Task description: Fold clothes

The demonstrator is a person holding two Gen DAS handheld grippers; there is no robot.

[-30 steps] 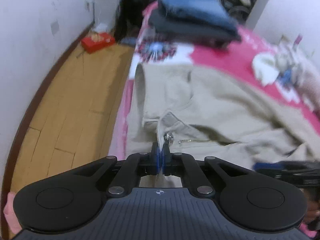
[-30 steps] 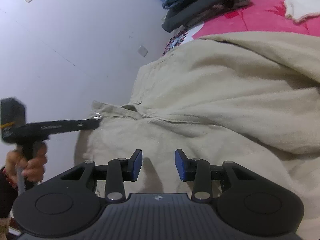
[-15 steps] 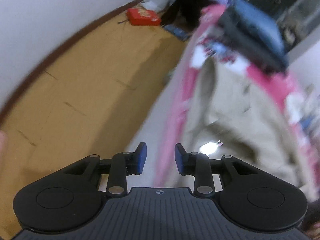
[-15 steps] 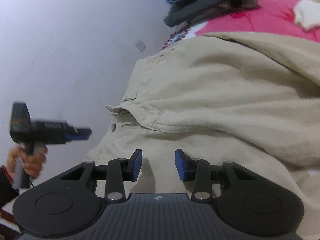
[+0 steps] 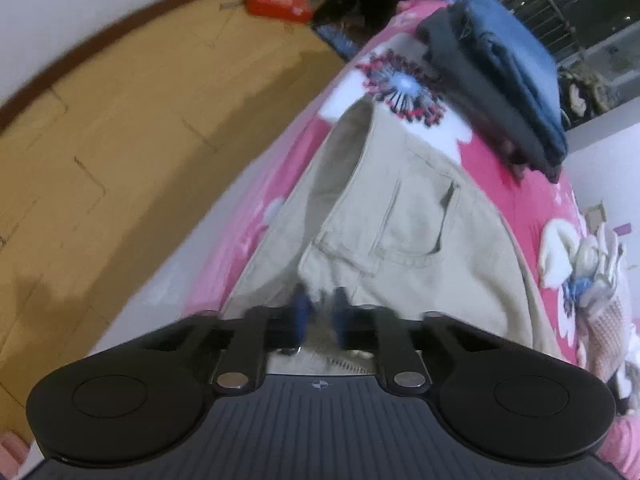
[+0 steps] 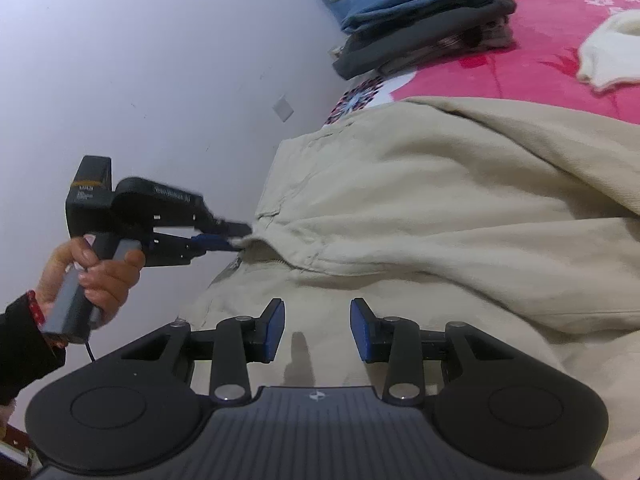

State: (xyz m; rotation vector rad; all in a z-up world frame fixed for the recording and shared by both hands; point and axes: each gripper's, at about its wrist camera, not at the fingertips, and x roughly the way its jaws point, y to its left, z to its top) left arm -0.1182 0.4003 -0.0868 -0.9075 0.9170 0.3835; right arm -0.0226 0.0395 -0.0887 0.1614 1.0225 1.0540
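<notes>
Lying spread across the pink floral bed [image 6: 532, 64], the beige trousers [image 6: 460, 208] have their waistband at the left edge of the mattress, legs running off to the right. Left gripper [image 6: 236, 236], held in a hand [image 6: 90, 268] with a dark sleeve, sits at that waistband edge; its jaws have just been closing, and in the right wrist view the blue pads look pinched onto the hem by the fly. Left wrist view is motion-blurred there, so the pinch is probable, not certain. In that view the left gripper [image 5: 320, 312] has beige cloth between its fingers, with a back pocket [image 5: 416, 220] just beyond. Right gripper [image 6: 318, 330] hangs above the near part of the trousers, jaws partly apart, nothing between them, pads clear of the cloth. Folded stack of jeans and dark garments [image 6: 420, 20] sits at the far end of the bed, well apart from the trousers. White cloth [image 6: 612, 48] far right. Wood floor [image 5: 120, 128] left of the bed, red box [image 5: 276, 0] by the wall.
</notes>
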